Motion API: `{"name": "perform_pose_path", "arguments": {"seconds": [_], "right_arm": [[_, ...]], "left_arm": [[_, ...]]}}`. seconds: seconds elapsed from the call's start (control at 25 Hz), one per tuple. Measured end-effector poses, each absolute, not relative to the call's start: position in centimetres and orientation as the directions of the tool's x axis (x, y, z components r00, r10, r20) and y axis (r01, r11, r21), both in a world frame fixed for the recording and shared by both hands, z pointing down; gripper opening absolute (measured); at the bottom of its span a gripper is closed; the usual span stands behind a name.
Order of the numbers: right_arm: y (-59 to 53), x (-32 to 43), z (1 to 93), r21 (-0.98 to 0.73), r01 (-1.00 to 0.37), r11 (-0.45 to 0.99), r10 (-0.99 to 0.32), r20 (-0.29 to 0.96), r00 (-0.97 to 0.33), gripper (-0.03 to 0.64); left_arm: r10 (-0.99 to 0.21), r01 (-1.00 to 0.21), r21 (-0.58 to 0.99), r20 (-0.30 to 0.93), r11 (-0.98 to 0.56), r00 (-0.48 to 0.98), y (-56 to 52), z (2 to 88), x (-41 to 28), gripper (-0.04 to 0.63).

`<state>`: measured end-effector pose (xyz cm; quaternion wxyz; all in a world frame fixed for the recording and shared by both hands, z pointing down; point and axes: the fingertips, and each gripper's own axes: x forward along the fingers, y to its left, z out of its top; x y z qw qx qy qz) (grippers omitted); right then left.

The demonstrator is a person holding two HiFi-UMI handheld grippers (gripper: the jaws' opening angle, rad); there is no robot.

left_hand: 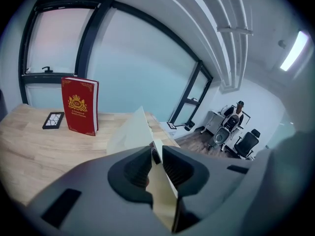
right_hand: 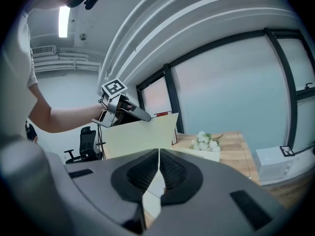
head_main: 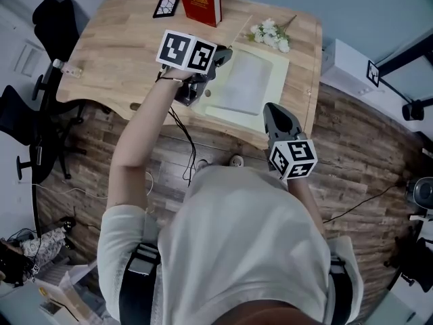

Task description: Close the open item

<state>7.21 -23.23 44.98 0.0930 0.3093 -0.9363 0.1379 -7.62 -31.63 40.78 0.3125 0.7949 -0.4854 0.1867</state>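
Observation:
A cream folder (head_main: 254,80) lies open on the wooden table (head_main: 115,59). Its cover (right_hand: 140,136) stands lifted and tilted, and in the left gripper view the cover (left_hand: 129,132) runs between the jaws. My left gripper (head_main: 218,58) (left_hand: 156,162) is shut on the cover's top edge; the right gripper view shows the left gripper (right_hand: 133,113) there. My right gripper (head_main: 270,110) (right_hand: 158,170) is at the folder's near edge. Its jaws are together with a thin pale sheet between them, which looks like the folder's lower leaf.
A red book (head_main: 199,0) (left_hand: 79,105) stands upright at the table's far edge beside a black marker tile (head_main: 166,7). White flowers (head_main: 270,34) (right_hand: 206,141) lie just beyond the folder. A black office chair (head_main: 57,19) is at the left and a white box (head_main: 348,66) at the right.

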Motion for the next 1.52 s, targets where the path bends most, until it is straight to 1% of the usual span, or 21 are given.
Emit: {"name": "perform_pose_path", "arguments": {"seconds": [0.2, 0.36, 1.24, 1.32, 1.52], "right_arm": [[-23.8, 8.3, 45.2, -0.2, -0.614, 0.764, -0.563, 0.26, -0.785, 0.02], [-24.2, 8.8, 45.3, -0.202, -0.618, 0.76, -0.567, 0.259, -0.782, 0.02], [-25.7, 11.6, 46.5, -0.206, -0.697, 0.687, -0.639, 0.286, -0.714, 0.02], [-25.7, 11.7, 46.6, -0.205, -0.705, 0.679, -0.646, 0.289, -0.706, 0.02], [-26.2, 11.8, 46.7, -0.204, -0.721, 0.662, -0.662, 0.292, -0.691, 0.02]], "left_arm": [[-0.647, -0.875, 0.328, 0.589, -0.358, 0.485, -31.8, 41.3, -5.6, 0.075], [-0.635, -0.854, 0.369, 0.571, -0.366, 0.519, -32.2, 41.8, -4.1, 0.081], [-0.498, -0.729, 0.529, 0.534, -0.433, 0.683, -32.9, 45.9, 2.0, 0.083], [-0.493, -0.729, 0.53, 0.538, -0.433, 0.684, -33.0, 46.3, 2.1, 0.046], [-0.486, -0.737, 0.527, 0.555, -0.423, 0.676, -33.3, 47.6, 2.0, 0.044]]}}
